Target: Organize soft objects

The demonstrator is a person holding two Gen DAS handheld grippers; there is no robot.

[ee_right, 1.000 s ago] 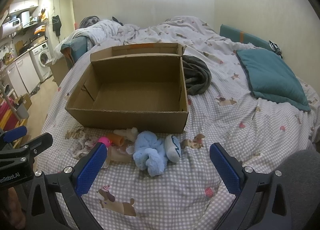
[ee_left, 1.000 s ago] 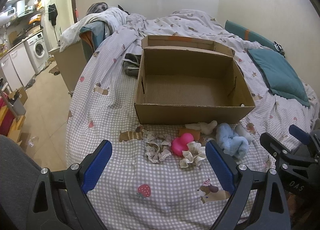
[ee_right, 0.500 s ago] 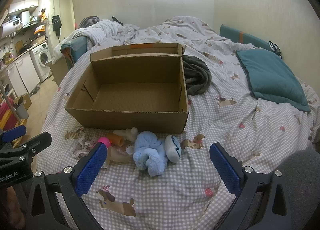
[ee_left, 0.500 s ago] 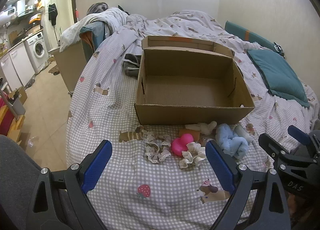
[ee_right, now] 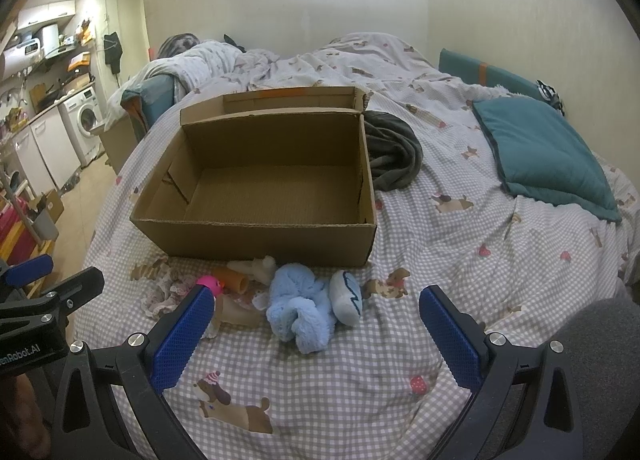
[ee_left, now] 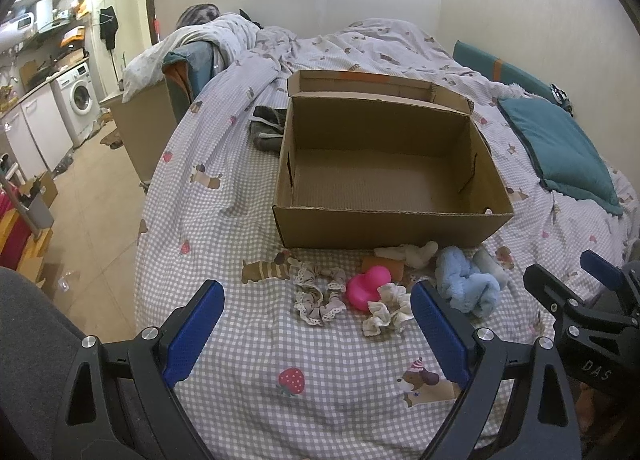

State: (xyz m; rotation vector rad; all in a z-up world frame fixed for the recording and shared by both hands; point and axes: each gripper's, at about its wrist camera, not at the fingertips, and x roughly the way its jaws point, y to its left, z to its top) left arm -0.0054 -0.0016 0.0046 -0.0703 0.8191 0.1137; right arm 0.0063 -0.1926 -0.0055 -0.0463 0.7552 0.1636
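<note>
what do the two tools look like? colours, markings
Both match: black skeletal frames with triangular cut-outs and silver screws, each with two flat blue textured pads. The left tool shows white "nRobot.AI" lettering in the right wrist view; the right tool shows "DAS" in the left wrist view. Grey fabric sits at the frame edges.

A home studio: bed [ee_left: 248, 196], teal pillow [ee_left: 556, 148], washing machine [ee_left: 80, 100] by kitchen counter.

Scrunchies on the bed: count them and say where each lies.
2. A beige lace scrunchie left of the pink toy, a cream scrunchie just in front of it. Others may hide in the pile.
</note>
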